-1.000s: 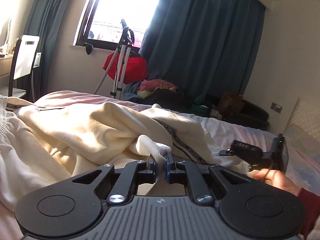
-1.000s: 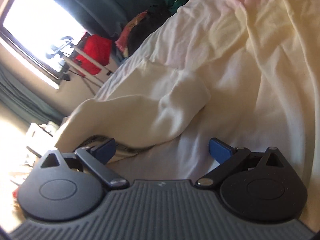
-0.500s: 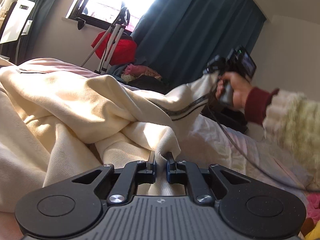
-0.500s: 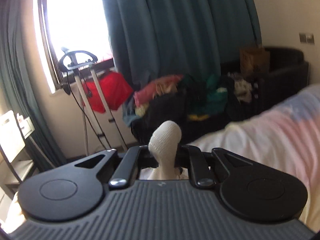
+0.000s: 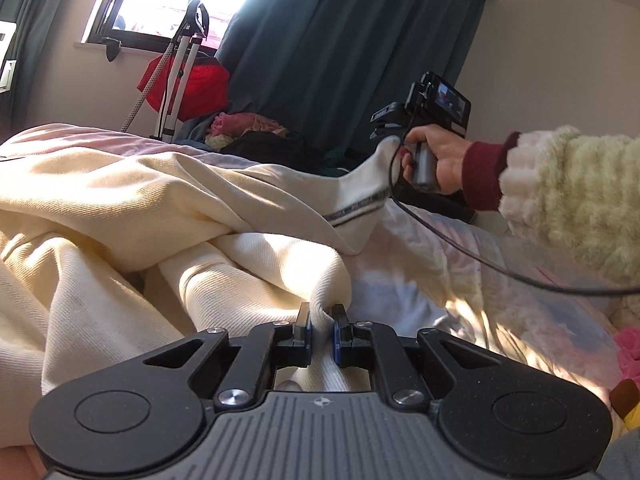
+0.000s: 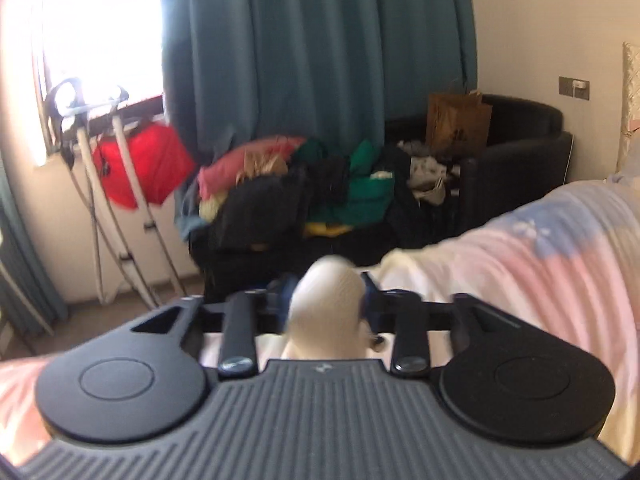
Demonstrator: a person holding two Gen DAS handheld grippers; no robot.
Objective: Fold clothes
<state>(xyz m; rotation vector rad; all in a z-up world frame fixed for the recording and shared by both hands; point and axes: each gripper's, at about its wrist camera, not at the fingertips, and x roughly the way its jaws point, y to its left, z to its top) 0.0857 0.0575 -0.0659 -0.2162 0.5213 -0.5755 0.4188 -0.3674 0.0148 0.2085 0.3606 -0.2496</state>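
From the left wrist view, the left gripper (image 5: 321,322) has its two fingers pressed onto a bunched fold of the cream ribbed cotton garment (image 5: 120,216), down near the close edge of the bed with the pale pink and blue patterned sheet (image 5: 460,272). The garment sprawls in loose humps across the bed, rumpled and unsmoothed. One long part of it, with a dark patterned band near its cuff, runs up off the sheet to the right gripper (image 5: 394,136), held in the person's right hand (image 5: 436,156), which pinches the white cuff end in the air above the bed's far edge.

From the right wrist view, which is blurred, the right gripper (image 6: 326,300) has its fingers pinched on that rounded white cuff, which pokes up between them. Beyond it stand a dark armchair heaped with mixed coloured clothes (image 6: 320,196) and teal curtains (image 6: 320,40).

As I judge it, the folding has hardly begun: both ends are gripped and the garment is being pulled out straight, but no neat fold shows anywhere. It must yet be spread flat on the sheet, then folded.
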